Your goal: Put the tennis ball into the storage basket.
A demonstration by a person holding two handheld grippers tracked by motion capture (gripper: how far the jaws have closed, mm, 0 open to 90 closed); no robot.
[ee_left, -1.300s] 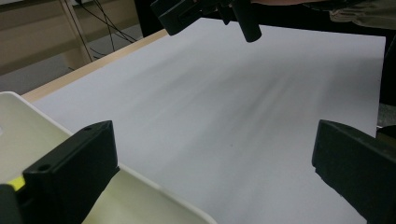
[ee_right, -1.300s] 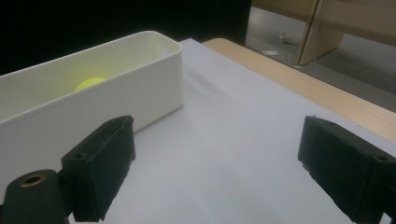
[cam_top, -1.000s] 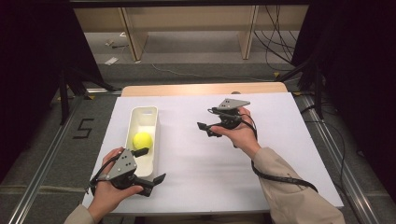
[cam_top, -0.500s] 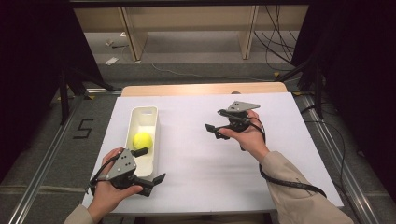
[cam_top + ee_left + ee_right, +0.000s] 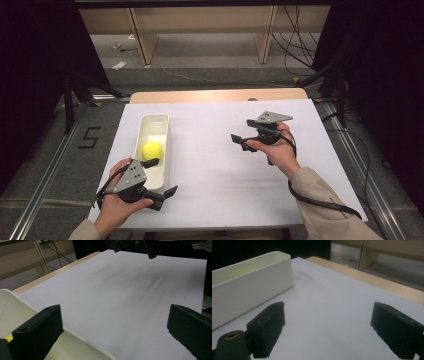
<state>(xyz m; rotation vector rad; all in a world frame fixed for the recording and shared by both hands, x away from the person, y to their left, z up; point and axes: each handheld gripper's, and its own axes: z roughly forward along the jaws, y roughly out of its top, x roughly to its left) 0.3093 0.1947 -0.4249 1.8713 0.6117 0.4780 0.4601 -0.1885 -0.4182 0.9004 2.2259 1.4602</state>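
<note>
Meanwhile, right tongs (image 5: 243,136) drawn rightward from tray (image 5: 161,121), left tongs (image 5: 161,176) unmoved

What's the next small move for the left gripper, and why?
Probably swing the left gripper left and forward over the white tray and lower it toward the yellow ball. Its jaws are open and empty, and it sits beside the tray's near end, with one jaw over the rim. The ball is the sole loose object. The right gripper is farther away, open over bare white paper.

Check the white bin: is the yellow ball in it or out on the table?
In. From the high view the yellow ball sits inside the white bin, walled on all sides.
</note>
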